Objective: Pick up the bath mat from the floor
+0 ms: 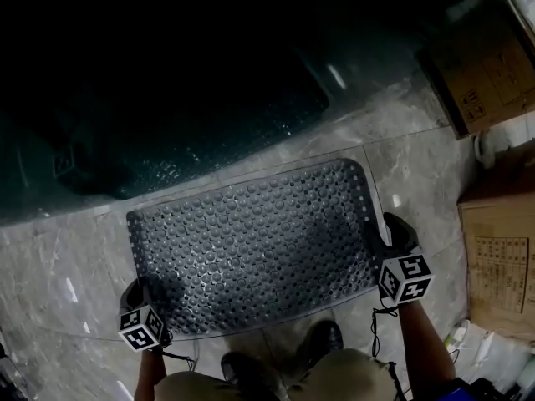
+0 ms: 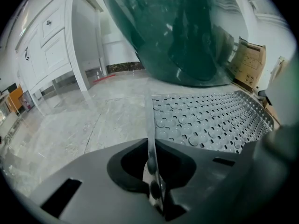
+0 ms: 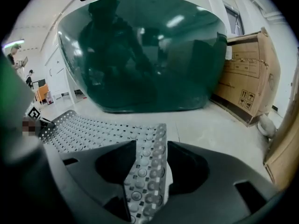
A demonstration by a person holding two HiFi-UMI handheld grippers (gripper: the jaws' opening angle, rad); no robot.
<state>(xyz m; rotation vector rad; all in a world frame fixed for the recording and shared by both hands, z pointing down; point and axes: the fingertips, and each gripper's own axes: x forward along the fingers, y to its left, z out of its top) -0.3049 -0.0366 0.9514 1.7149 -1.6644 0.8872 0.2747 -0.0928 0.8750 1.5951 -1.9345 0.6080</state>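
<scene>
A grey rubber bath mat [image 1: 251, 241] covered in round bumps lies flat on the marble floor in front of a dark tub. My left gripper [image 1: 140, 297] is at the mat's near left corner. In the left gripper view the left gripper [image 2: 152, 164] is shut on the thin mat [image 2: 210, 120] edge, which stands edge-on between the jaws. My right gripper [image 1: 390, 228] is at the mat's right edge. In the right gripper view the right gripper [image 3: 148, 171] has its jaws wide apart, with a strip of the mat [image 3: 93, 129] lying between them.
A dark green bathtub [image 1: 167, 98] stands just behind the mat. Cardboard boxes [image 1: 489, 73] are at the right, with another box [image 1: 501, 257] nearer. The person's shoes [image 1: 322, 341] are at the mat's near edge. White cabinets [image 2: 46, 45] stand far left.
</scene>
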